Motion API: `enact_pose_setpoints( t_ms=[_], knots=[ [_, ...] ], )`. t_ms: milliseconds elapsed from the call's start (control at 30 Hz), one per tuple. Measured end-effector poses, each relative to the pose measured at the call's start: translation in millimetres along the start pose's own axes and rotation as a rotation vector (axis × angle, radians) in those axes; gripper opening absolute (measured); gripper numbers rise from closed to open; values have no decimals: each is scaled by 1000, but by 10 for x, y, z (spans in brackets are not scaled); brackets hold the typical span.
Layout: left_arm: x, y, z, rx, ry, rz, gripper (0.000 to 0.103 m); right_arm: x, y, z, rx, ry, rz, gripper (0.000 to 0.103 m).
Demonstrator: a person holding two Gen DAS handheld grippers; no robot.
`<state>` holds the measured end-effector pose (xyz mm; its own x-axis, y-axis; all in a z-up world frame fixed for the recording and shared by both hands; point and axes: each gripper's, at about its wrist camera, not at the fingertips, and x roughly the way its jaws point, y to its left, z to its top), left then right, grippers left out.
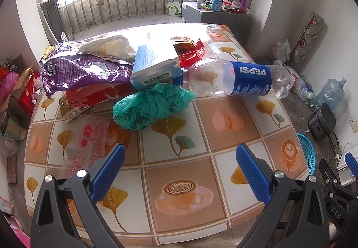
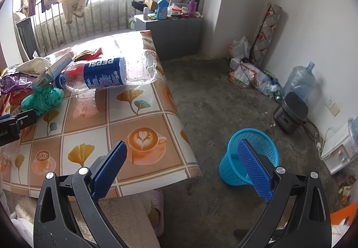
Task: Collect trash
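Observation:
Trash lies on a table with a patterned cloth (image 1: 179,158): an empty Pepsi bottle (image 1: 241,78) on its side, a crumpled green plastic bag (image 1: 150,105), a blue-white carton (image 1: 154,64), a purple snack bag (image 1: 82,71), red wrappers (image 1: 190,50) and a clear flowered wrapper (image 1: 87,138). My left gripper (image 1: 179,171) is open and empty over the table's near part, short of the green bag. My right gripper (image 2: 182,169) is open and empty above the table's right corner. A blue mesh waste basket (image 2: 250,156) stands on the floor to the right; the bottle (image 2: 107,75) shows at far left.
A grey cabinet (image 2: 176,35) with bottles stands behind the table. A rice cooker (image 2: 290,111), a water jug (image 2: 299,80) and bags of litter (image 2: 252,75) line the right wall. Bags and boxes (image 1: 15,91) crowd the floor left of the table.

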<state>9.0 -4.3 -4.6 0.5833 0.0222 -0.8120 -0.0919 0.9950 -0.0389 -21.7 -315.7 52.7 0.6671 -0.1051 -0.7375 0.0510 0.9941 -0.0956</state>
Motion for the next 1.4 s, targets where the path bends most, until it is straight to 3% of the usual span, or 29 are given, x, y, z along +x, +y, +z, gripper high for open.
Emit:
enact_pose_setpoints(
  t_ms=[1400],
  knots=[
    [20,79,-25,-15,7,26,97,-13,39,4,0,5,2,95]
  ],
)
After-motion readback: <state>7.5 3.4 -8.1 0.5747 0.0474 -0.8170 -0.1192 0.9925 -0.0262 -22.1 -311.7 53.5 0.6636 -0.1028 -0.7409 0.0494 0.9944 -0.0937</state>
